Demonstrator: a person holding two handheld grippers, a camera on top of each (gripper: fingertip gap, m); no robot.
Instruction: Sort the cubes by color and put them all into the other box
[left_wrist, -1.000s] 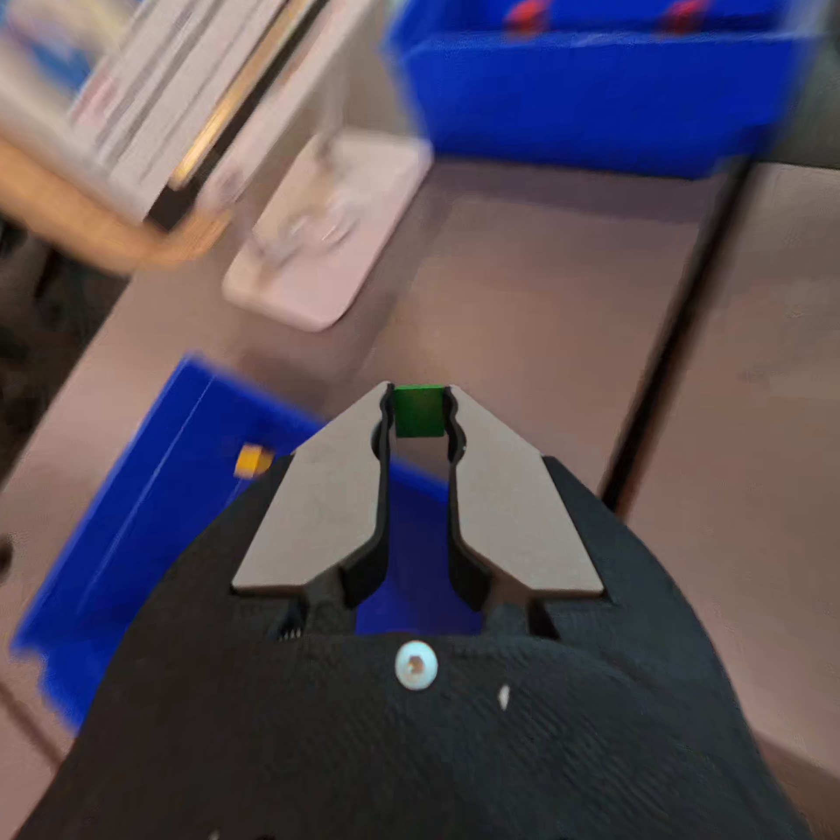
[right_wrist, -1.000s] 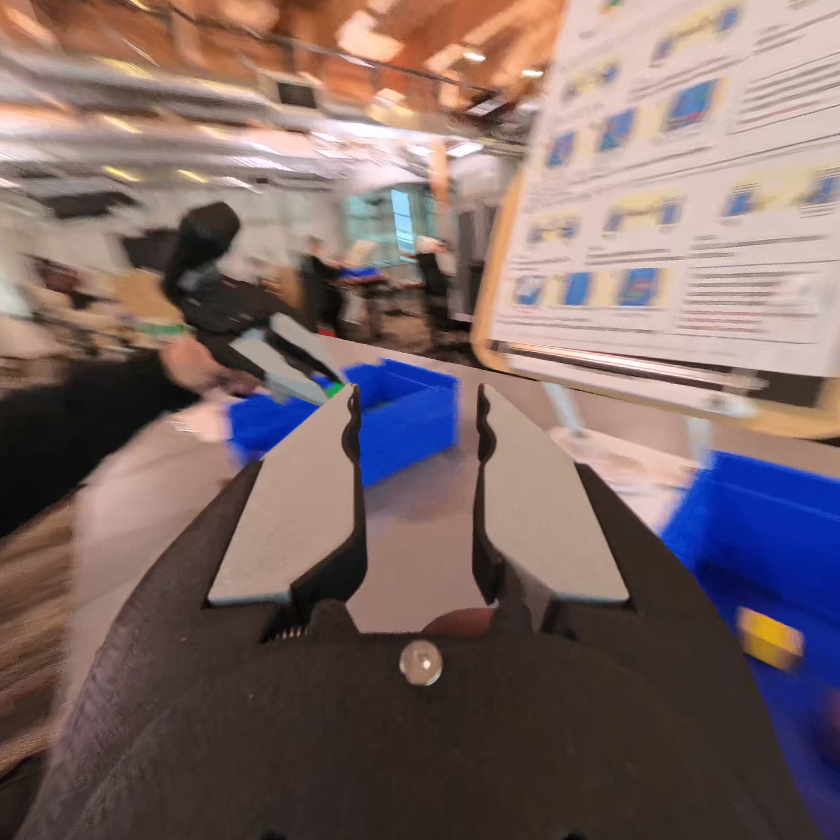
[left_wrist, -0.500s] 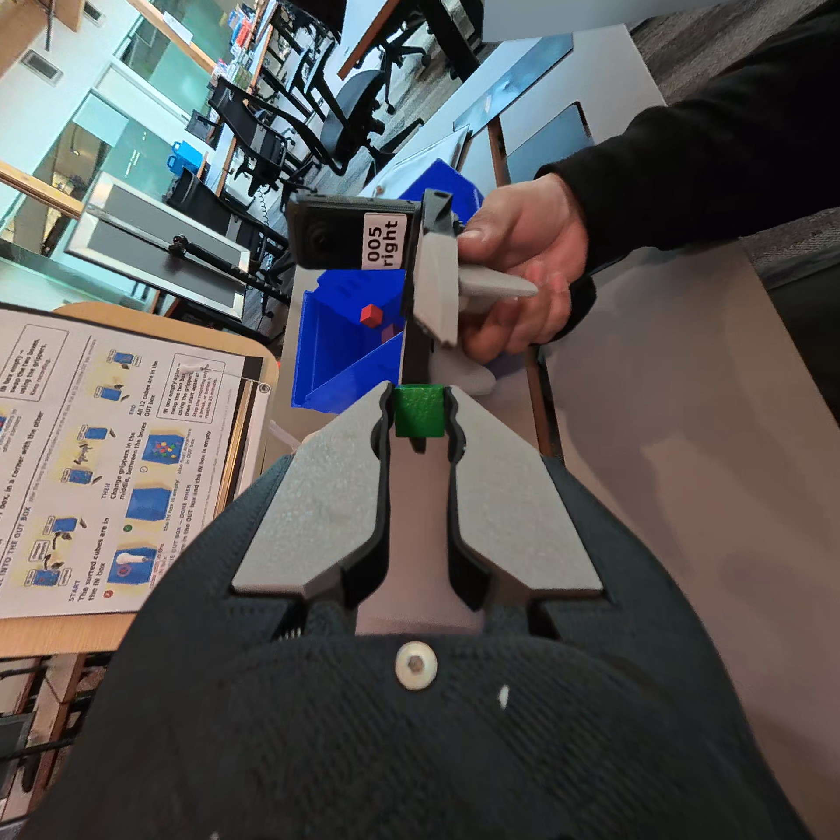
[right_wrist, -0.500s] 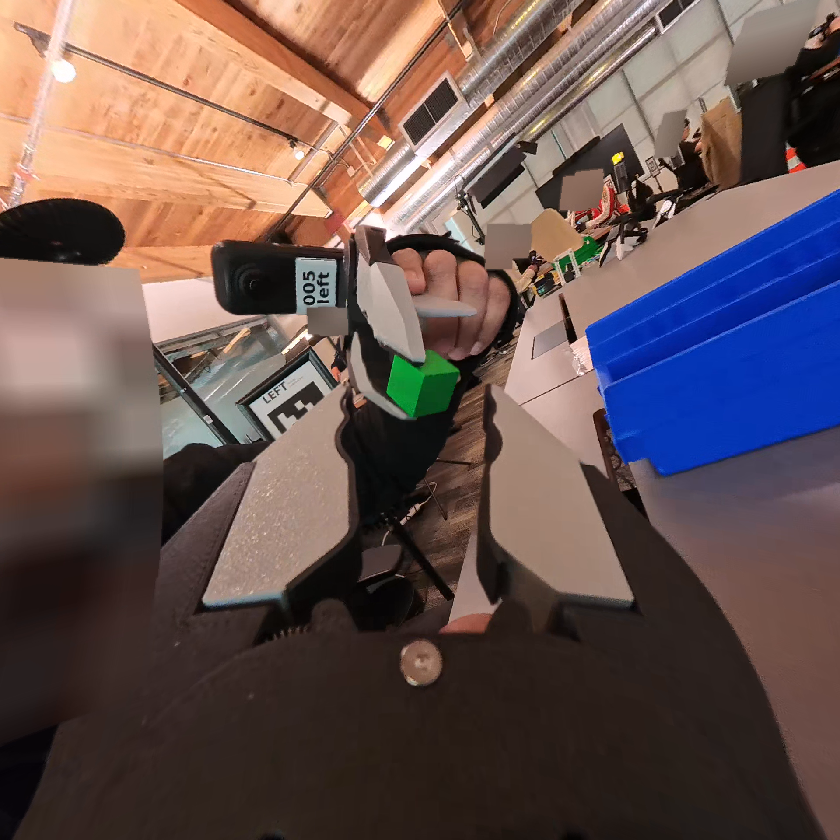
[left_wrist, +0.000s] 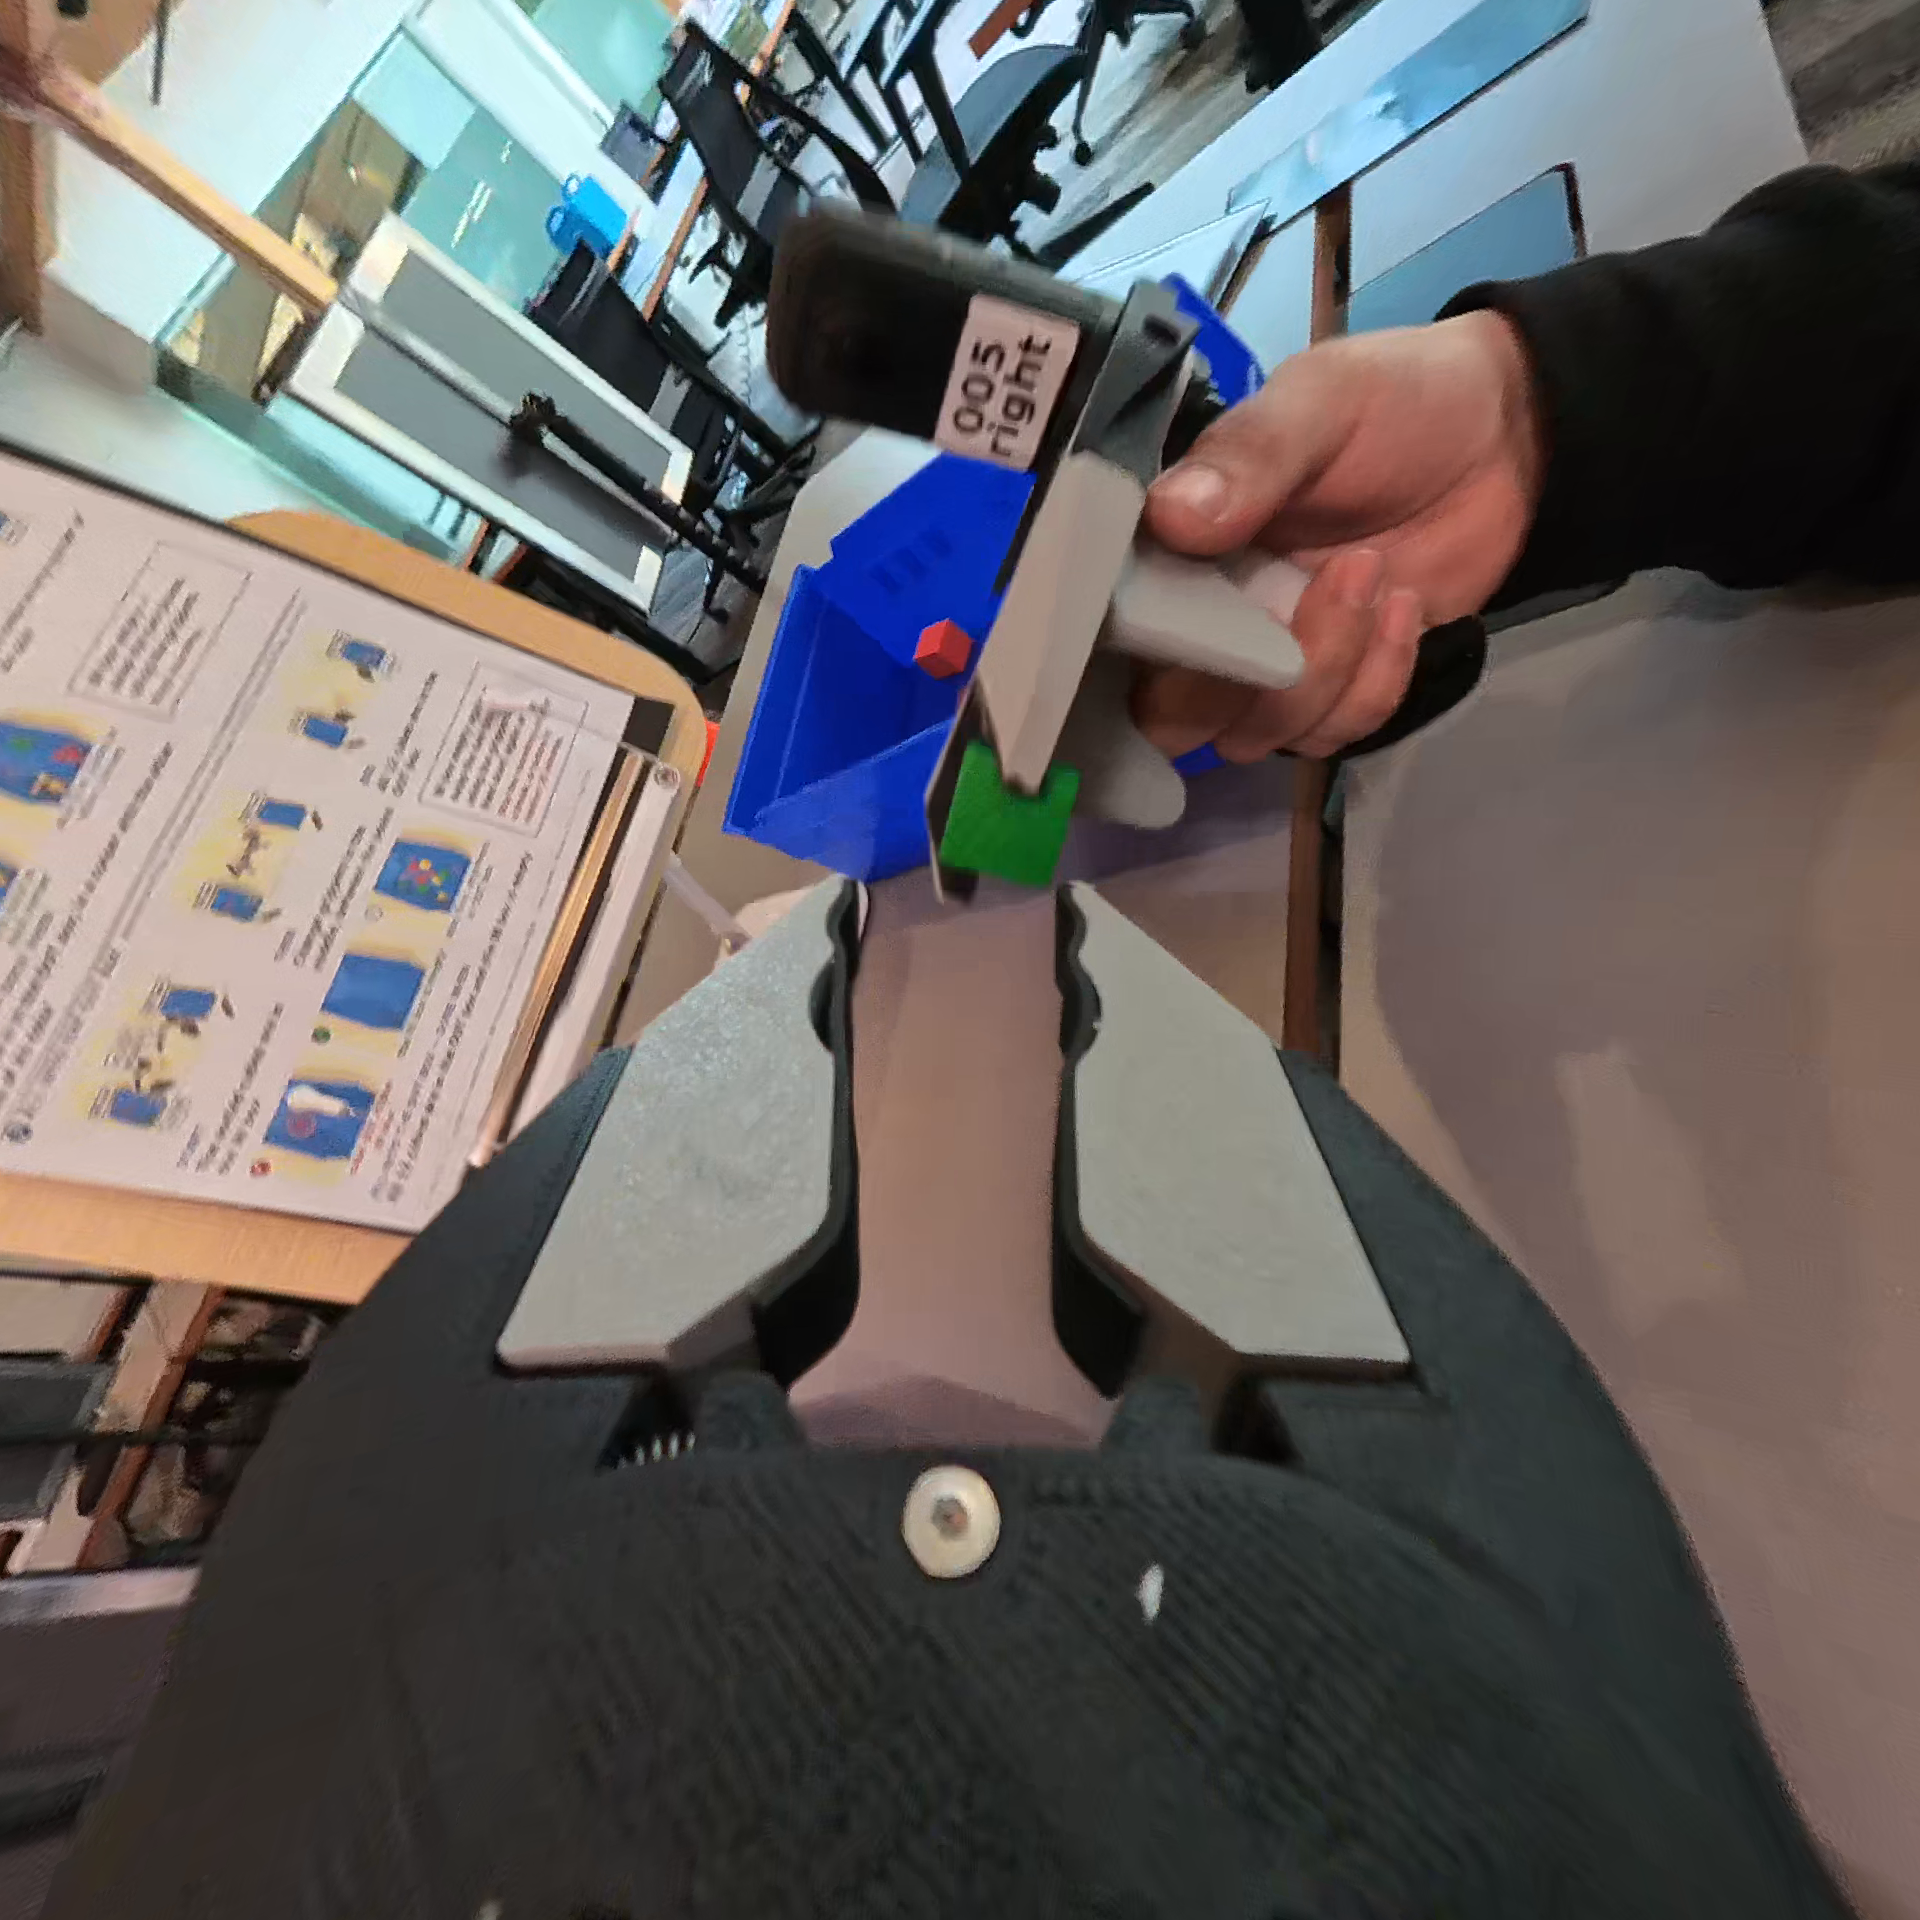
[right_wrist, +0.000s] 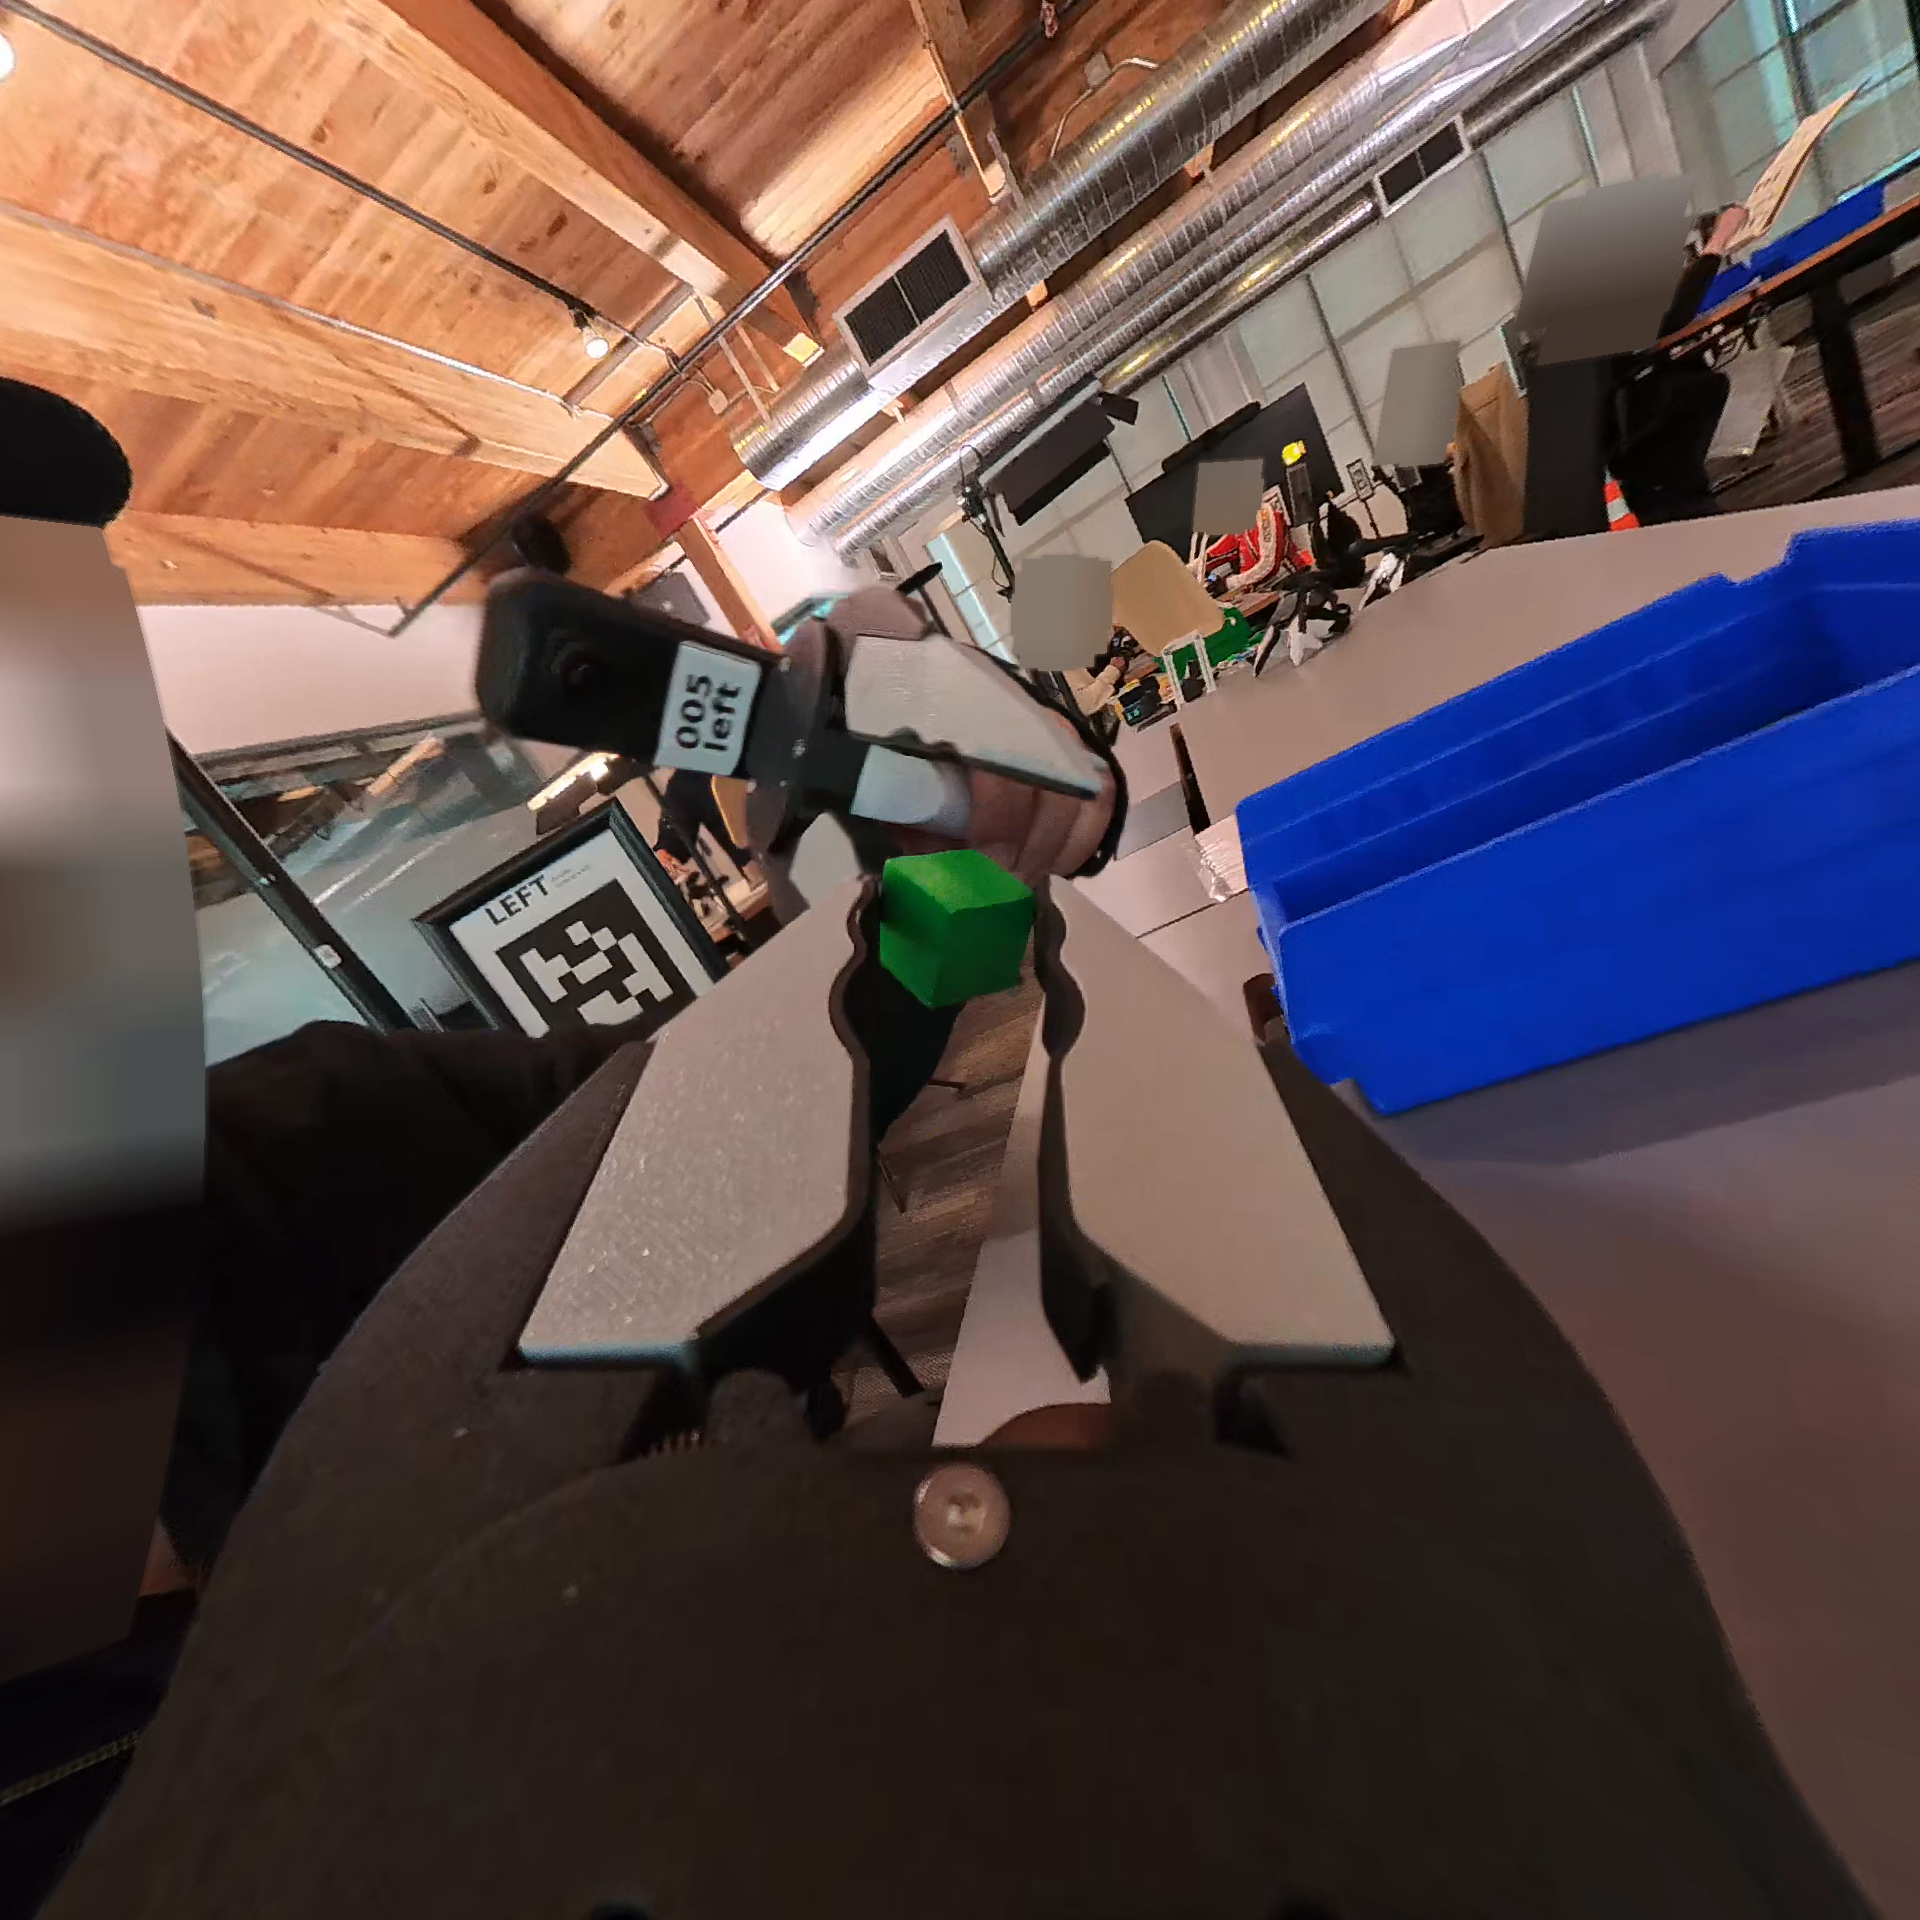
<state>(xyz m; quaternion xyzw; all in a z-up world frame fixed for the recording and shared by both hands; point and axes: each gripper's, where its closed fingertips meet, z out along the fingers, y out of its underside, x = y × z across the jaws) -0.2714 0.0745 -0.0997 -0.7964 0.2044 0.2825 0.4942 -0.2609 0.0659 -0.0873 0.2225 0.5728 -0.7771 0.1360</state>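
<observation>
The green cube (right_wrist: 956, 925) has passed from the left gripper (left_wrist: 958, 914) to the right gripper (right_wrist: 954, 914) since the earlier frame. The right fingers (right_wrist: 717, 1164) are now closed narrowly on the cube, which sits between their tips, clear of the tabletop (left_wrist: 1610, 1039). The left fingers (left_wrist: 707, 1164) have parted to a moderate gap and hold nothing. The cube lies just beyond their tips and apart from them. In the left wrist view the right gripper points down toward the left fingers from above, gripped by a hand (left_wrist: 1351, 540) in a black sleeve. One of its fingers overlaps the top of the cube. Beyond the left fingers, and just left of the cube, a blue box (left_wrist: 821, 727) rests on the tabletop. It contains a red cube (left_wrist: 942, 646) near its far wall. Left of the left fingers stands an instruction sheet (left_wrist: 260, 831) on a wooden board. In the right wrist view a second box (right_wrist: 1558, 914), also blue, stands on the tabletop to the right of the right fingers. Its contents are not visible. The left gripper appears above and beyond the right fingertips in that view, near the cube. Whether it touches the cube cannot be determined from that view.
</observation>
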